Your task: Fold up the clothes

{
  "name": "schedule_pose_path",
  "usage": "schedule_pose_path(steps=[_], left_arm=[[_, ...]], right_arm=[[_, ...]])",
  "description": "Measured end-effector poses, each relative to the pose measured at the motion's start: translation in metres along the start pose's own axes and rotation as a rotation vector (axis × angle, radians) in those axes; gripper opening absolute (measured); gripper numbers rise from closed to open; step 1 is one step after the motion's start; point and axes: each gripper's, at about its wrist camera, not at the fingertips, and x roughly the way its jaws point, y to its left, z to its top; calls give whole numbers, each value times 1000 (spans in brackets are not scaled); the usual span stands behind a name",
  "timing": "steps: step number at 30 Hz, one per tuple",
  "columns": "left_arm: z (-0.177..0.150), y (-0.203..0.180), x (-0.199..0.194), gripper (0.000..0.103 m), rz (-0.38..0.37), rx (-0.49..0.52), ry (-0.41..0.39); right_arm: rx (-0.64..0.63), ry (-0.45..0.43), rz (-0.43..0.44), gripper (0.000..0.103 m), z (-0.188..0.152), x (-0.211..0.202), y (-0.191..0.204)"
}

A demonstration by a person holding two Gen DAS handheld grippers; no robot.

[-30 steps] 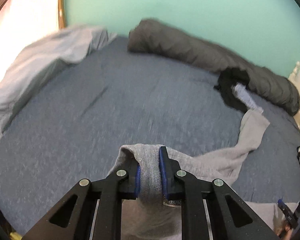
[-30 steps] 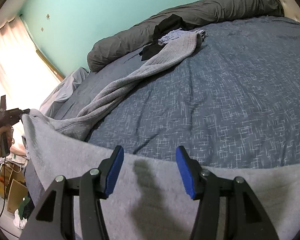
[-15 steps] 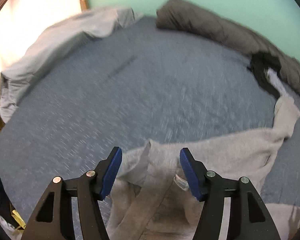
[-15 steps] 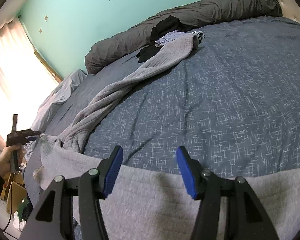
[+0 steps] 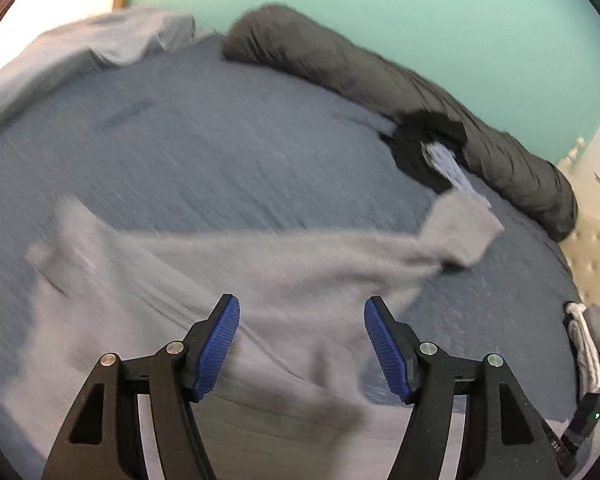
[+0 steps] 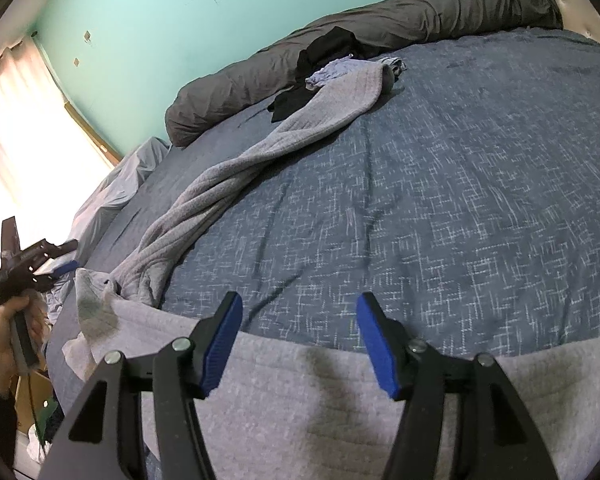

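Note:
A grey sweater (image 5: 260, 272) lies spread on the blue bed cover (image 5: 220, 140), one sleeve (image 5: 460, 228) stretched towards the far side. My left gripper (image 5: 302, 304) hovers over the sweater's body with its jaws opening and nothing between the pads. In the right wrist view the same sweater (image 6: 300, 400) covers the near edge of the bed cover (image 6: 460, 200) and its twisted sleeve (image 6: 260, 160) runs away to the back. My right gripper (image 6: 298, 300) stands above the sweater's edge, jaws opening, nothing gripped. The left gripper (image 6: 36, 264) shows at the far left, held in a hand (image 6: 4, 344).
A rolled dark grey duvet (image 5: 380, 76) lines the turquoise wall. A black garment (image 5: 420, 140) and a pale patterned cloth lie by the sleeve's end. A light grey sheet (image 5: 80, 48) is bunched at the back left. Folded grey pieces (image 5: 592, 344) sit at the right edge.
The left gripper let go of the sweater's edge, opened wide and moved down. The freed edge dropped onto the bed. The right gripper stayed put.

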Motion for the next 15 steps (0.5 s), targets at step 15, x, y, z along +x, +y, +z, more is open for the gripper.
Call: schedule_pose_path(steps=[15], left_arm=[[-65,-34,58,72,-49,97,20]], right_arm=[[-63,34,-57,61,1,10,8]])
